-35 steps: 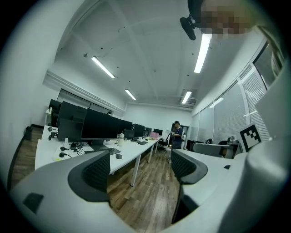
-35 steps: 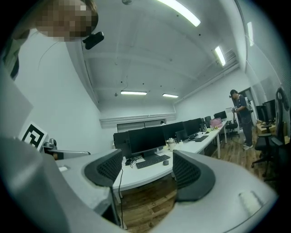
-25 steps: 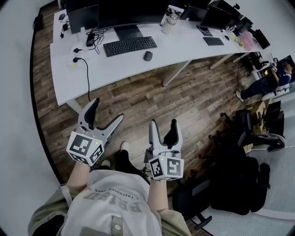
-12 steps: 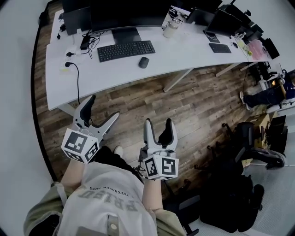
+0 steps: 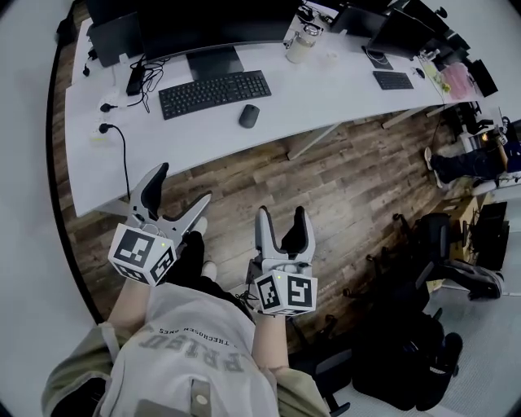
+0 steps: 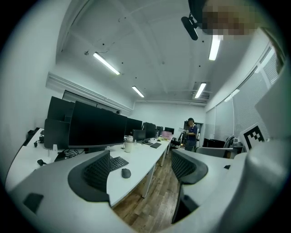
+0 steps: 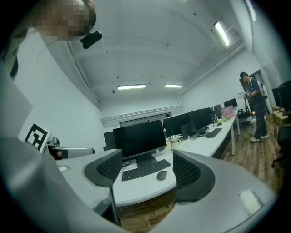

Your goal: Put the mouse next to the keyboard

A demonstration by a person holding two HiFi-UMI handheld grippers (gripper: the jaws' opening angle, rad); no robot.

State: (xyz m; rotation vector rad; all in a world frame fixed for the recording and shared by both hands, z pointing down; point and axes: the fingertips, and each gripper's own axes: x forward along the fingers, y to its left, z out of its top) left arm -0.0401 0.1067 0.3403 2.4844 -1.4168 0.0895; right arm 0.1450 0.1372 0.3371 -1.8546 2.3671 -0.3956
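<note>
A dark grey mouse lies on the long white desk, just right of and slightly nearer than the black keyboard. The same mouse and keyboard show between the jaws in the right gripper view, and the mouse in the left gripper view. My left gripper and right gripper are both open and empty, held over the wooden floor well short of the desk.
A large monitor stands behind the keyboard, with cables and plugs at the desk's left. A cup and a second keyboard sit further right. Black office chairs stand at the right. A person stands far off.
The desk, keyboard and mouse have slid left and slightly down in the head view as the person moves closer. Both grippers stay open and hold roughly the same pose.
</note>
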